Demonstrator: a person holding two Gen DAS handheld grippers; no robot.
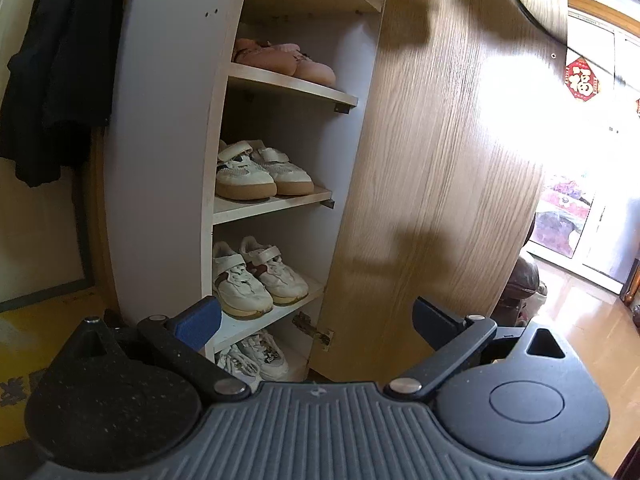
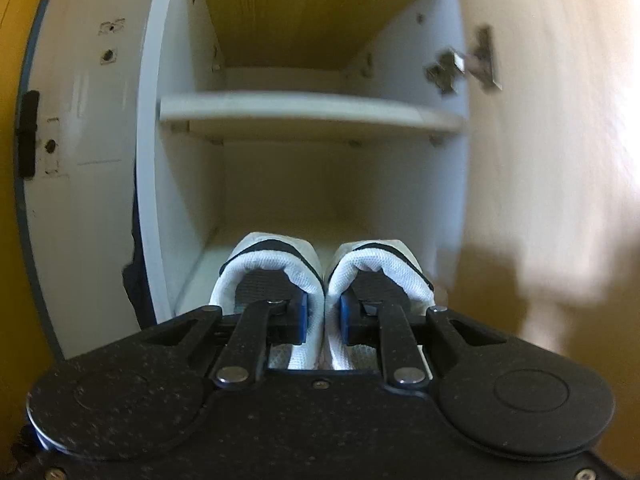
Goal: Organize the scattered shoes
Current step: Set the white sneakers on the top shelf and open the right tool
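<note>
Hanging at the far left of the tall white shoe cabinet (image 1: 160,160) with its wood-grain door (image 1: 440,160) swung open is a dark garment (image 1: 48,80), draped beside the cabinet's white side panel. Inside the cabinet, the shelves hold pairs of shoes: a pink fabric pair (image 1: 280,60) on an upper shelf, a cream pair with tan rubber soles and strap closures (image 1: 260,172) on the shelf beneath, a white pair with brown accents and straps (image 1: 256,276) one shelf lower, and white lace-up sneakers (image 1: 256,356) at the cabinet's bottom. The left tongs (image 1: 316,316) hover in front of the lower shelves with their blue-padded fingers (image 1: 204,320) spread wide and nothing between them. To the right of the cabinet door, a red paper decoration (image 1: 582,80) hangs on a bright glass door, and glossy wooden floor (image 1: 580,320) stretches below it. In the right wrist view, the right tongs (image 2: 324,316) are closed on a pair of white mesh shoes with dark trim (image 2: 280,264), one finger inside each shoe, pinching the two inner collars together. The pair is held in front of an open cabinet compartment, under a white shelf board (image 2: 312,112); a metal hinge (image 2: 460,64) sits on the cabinet's right wall.
</note>
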